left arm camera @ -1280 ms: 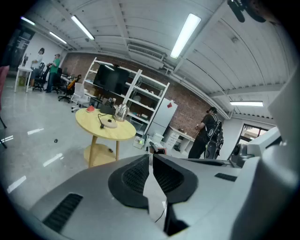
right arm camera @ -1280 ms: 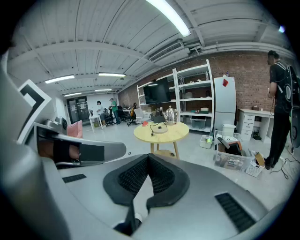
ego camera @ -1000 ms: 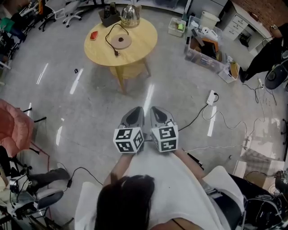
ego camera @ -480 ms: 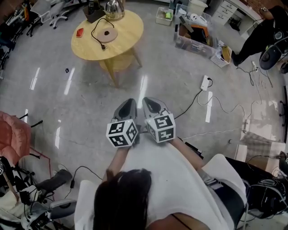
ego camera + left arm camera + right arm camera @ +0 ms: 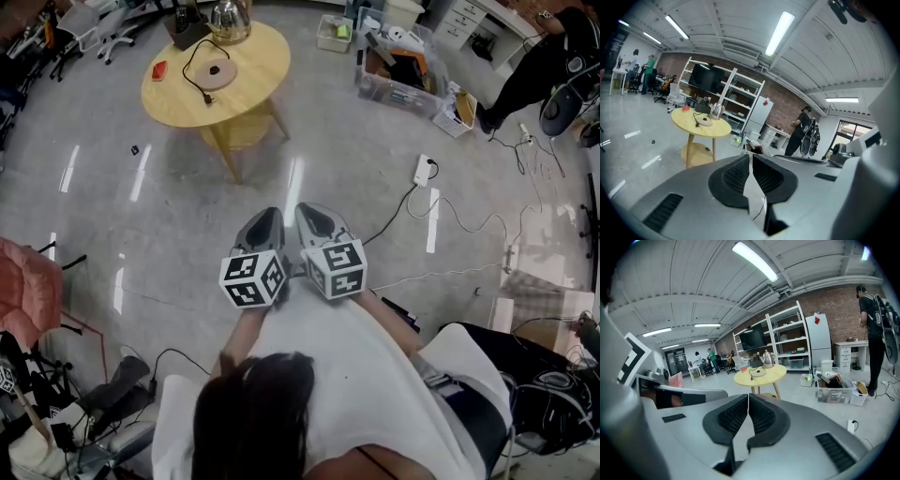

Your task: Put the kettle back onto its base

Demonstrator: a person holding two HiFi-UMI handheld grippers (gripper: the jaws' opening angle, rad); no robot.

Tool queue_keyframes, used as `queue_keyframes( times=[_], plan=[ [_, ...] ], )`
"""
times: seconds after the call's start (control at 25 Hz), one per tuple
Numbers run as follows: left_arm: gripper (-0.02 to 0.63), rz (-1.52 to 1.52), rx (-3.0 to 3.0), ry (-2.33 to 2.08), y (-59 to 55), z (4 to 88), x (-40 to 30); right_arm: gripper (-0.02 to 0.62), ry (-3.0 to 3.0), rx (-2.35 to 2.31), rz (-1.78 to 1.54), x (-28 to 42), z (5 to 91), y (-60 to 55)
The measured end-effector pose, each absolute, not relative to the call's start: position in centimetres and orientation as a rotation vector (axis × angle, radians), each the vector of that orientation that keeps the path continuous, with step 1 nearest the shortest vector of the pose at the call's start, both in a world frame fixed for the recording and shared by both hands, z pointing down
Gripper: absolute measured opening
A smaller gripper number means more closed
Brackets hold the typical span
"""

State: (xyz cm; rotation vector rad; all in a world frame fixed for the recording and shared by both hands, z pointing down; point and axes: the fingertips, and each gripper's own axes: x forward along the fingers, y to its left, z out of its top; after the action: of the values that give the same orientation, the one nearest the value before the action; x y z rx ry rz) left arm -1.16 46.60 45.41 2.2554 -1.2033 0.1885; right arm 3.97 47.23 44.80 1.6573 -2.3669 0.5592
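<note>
Both tools, the left gripper and right gripper, are clenched on nothing, side by side over glossy grey floor. They are well short of the one round wooden table ahead to their left, where the single kettle stands at the far edge, apart from its one base lying nearer the jaws. Only the gripper views show the brick wall, white shelving and ceiling strip lights beyond the table; only the head view shows the power strip on the floor right of the right gripper.

kettle: shiny, upright, at far edge of table, apart from base; base: round flat disc, bare, mid-table.
</note>
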Motion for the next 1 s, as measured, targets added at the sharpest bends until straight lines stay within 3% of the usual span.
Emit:
queue_keyframes(
  times=[1.0],
  plan=[
    [0.044,0.180,2.232,-1.220,39.9,45.4,-2.3,0.029,-2.324,1.619,0.587,3.2,45.6,40.9]
  ],
)
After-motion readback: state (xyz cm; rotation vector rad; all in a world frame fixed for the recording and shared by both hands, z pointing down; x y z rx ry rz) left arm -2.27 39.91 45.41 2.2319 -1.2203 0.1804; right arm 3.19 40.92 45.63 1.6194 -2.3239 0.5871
